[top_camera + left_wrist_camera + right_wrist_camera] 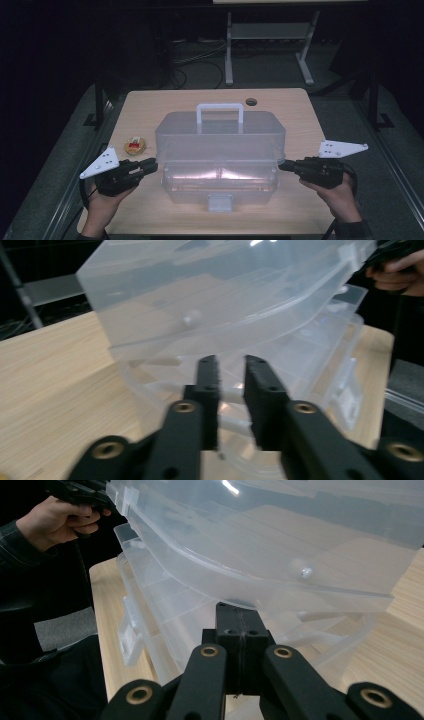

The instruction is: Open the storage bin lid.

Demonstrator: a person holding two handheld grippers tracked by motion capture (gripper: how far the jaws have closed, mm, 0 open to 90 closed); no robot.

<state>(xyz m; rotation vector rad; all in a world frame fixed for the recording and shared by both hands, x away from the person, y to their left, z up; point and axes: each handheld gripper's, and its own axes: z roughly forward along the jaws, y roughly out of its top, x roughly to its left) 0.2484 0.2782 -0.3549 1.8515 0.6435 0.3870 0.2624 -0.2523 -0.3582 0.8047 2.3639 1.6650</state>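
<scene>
Left tongs: we are holding the left tongs (pixel 150 165) at the left end of the clear box (pixel 220 150), tips pointing right at the edge where the lid meets the base. In the left gripper view the two black jaws are standing a little apart with a narrow gap between them, and nothing is sitting in that gap, so we are calling them open.

Right tongs: we are holding the right tongs (pixel 285 165) at the right end of the box, tips pointing left at the same edge. In the right gripper view the jaws are pressing flat against each other, closed with nothing pinched; the tips are sitting just under the lid's rim.

Hands: our left hand (pixel 102 200) and right hand (pixel 340 197) are coming in from the near edge of the table.

Box: it is sitting in the middle of the table (pixel 150 107), between the two tongs, its white handle (pixel 220 112) on the far side and its clasp (pixel 220 202) on the near side. The lid (pixel 220 132) is tilting up off the base (pixel 220 182), open at the near side.

Small round thing: a tan disc with red on it (pixel 134 145) is lying on the table left of the box, just beyond the left tongs and apart from them.

Table: pale wood, with a round hole (pixel 251 101) near its far edge.
</scene>
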